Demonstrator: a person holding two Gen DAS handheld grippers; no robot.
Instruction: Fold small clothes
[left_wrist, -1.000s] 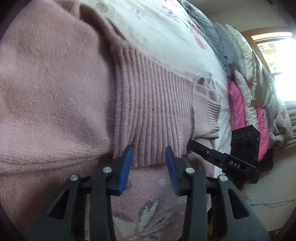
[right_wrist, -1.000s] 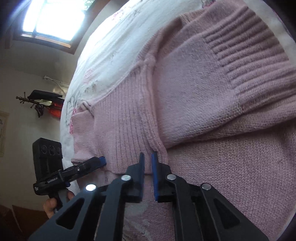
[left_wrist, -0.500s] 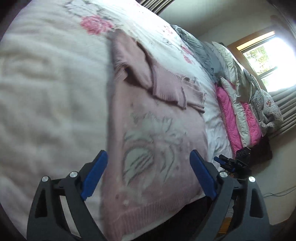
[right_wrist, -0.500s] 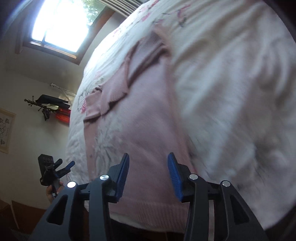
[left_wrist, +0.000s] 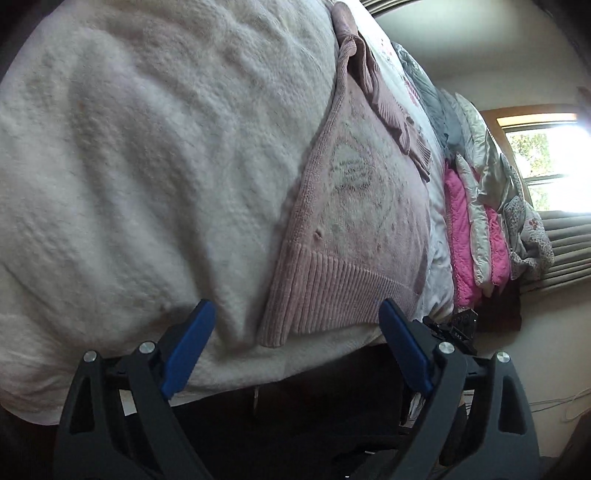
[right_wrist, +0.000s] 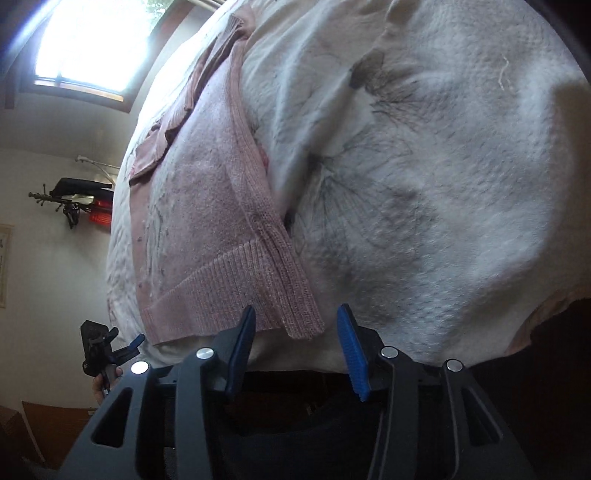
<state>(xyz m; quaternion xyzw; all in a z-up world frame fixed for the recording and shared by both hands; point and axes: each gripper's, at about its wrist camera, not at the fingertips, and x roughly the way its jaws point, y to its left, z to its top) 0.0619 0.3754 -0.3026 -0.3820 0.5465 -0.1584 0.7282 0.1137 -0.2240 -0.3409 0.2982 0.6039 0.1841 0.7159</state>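
Note:
A small pink knitted sweater (left_wrist: 362, 206) lies flat on the white quilted bedspread (left_wrist: 147, 166), its ribbed hem at the bed's near edge and both sleeves folded across the top. My left gripper (left_wrist: 295, 332) is open, its blue pads straddling the hem's left corner without touching it. In the right wrist view the same sweater (right_wrist: 207, 206) shows its right hem corner just in front of my right gripper (right_wrist: 297, 332), which is open and holds nothing. Each gripper shows small in the other's view, low at the bed edge.
A stack of folded pink, white and grey bedding (left_wrist: 476, 206) lies along the bed's far side under a bright window (left_wrist: 546, 155). A wall rack with a red glow (right_wrist: 85, 206) hangs left. Dark space lies under the bed edge.
Both grippers let go of the sleeves near the top and pulled back to the hem at the bed edge. The right gripper went from shut to open; the left opened wider.

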